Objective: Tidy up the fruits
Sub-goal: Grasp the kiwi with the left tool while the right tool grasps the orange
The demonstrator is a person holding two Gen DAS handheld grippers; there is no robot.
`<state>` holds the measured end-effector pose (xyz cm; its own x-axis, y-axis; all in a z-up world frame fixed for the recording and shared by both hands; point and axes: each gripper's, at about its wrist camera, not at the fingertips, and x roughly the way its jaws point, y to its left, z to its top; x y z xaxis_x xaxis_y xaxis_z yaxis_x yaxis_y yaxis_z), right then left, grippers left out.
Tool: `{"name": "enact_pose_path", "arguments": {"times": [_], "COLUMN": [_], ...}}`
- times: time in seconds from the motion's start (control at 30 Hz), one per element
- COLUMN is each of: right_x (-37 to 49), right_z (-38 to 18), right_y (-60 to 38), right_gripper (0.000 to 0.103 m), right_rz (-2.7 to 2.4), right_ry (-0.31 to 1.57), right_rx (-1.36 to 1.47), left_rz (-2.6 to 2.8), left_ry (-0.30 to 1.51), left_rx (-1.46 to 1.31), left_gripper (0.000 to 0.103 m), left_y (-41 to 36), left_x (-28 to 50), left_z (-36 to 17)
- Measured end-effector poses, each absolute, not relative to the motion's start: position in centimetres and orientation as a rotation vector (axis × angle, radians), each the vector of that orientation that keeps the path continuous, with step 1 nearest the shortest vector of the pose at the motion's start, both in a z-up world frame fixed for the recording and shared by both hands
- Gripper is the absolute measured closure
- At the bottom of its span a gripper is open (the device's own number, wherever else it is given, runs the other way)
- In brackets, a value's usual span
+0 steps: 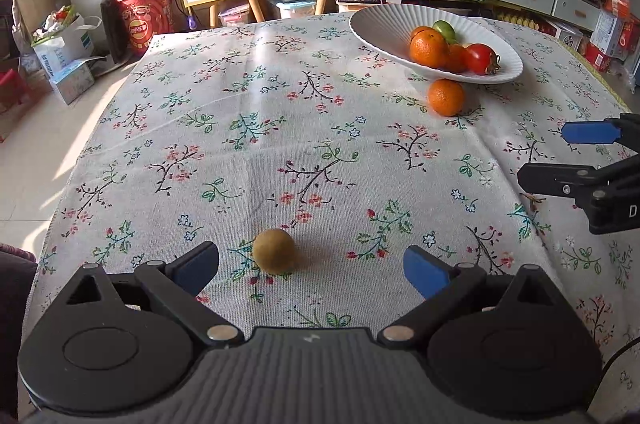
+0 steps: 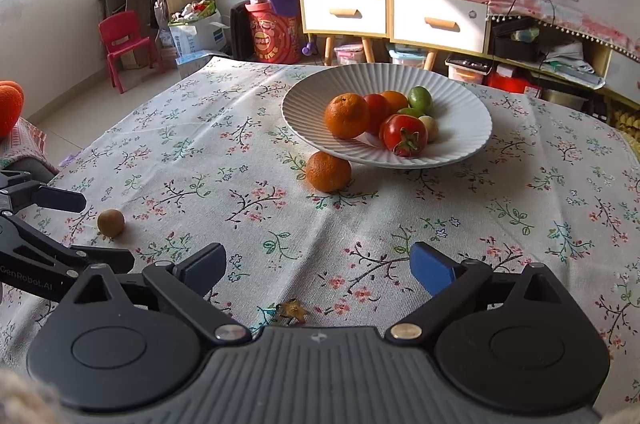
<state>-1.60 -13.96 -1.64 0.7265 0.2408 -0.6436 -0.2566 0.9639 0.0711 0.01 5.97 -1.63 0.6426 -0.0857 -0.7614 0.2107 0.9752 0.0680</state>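
Note:
A small brown kiwi [image 1: 274, 251] lies on the floral tablecloth between the open jaws of my left gripper [image 1: 311, 270], nearer the left finger; it also shows in the right wrist view [image 2: 110, 223]. A white ribbed bowl [image 1: 384, 20] [image 2: 460, 96] holds oranges, red tomatoes and green fruit. A loose orange [image 1: 446, 97] [image 2: 328, 171] rests on the cloth against the bowl's near rim. My right gripper [image 2: 318, 270] is open and empty over the cloth; its fingers also show in the left wrist view [image 1: 560, 160]. The left gripper also shows in the right wrist view [image 2: 102, 230].
A small dried calyx [image 2: 294, 311] lies on the cloth just in front of my right gripper. The table's edges drop off at left and far side. Shelves, drawers, a red chair [image 2: 124, 42] and boxes stand on the floor beyond.

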Motion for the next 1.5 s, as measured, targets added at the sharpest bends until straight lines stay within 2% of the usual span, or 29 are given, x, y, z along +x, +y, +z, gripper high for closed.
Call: {"name": "enact_pose_path", "arguments": {"times": [0.13, 0.3, 0.47, 0.5, 0.57, 0.73, 1.4, 1.5], "right_x": [-1.5, -1.4, -0.6, -0.4, 0.2, 1.9, 4.9, 4.9], "right_z": [-2.2, -2.6, -3.0, -3.1, -3.4, -3.9, -3.6, -3.5], "right_y": [-13.5, -13.1, -12.6, -12.5, -12.4, -12.7, -12.0, -12.3], "right_gripper": [0.005, 0.005, 0.010, 0.010, 0.015, 0.029, 0.059, 0.066], "right_rz": [0.283, 0.295, 0.304, 0.301, 0.291, 0.252, 0.222, 0.218], "right_ry": [0.709, 0.699, 0.661, 0.656, 0.646, 0.651, 0.634, 0.634], "right_rx": [-0.032, -0.033, -0.014, -0.013, -0.011, 0.005, -0.009, -0.007], "left_rz": [-0.162, -0.171, -0.199, -0.202, -0.203, -0.195, -0.190, -0.190], "left_ry": [0.877, 0.849, 0.803, 0.792, 0.777, 0.757, 0.692, 0.686], "left_rx": [0.161, 0.161, 0.127, 0.130, 0.135, 0.130, 0.125, 0.109], "left_gripper": [0.007, 0.018, 0.045, 0.048, 0.060, 0.081, 0.081, 0.081], "left_y": [6.6, 7.1, 7.4, 7.4, 7.4, 7.4, 5.9, 5.7], "left_x": [-0.1, -0.6, -0.7, -0.7, -0.7, -0.6, 1.0, 1.4], "left_z": [-2.5, -3.0, -3.1, -3.1, -3.1, -3.2, -3.6, -3.6]}}
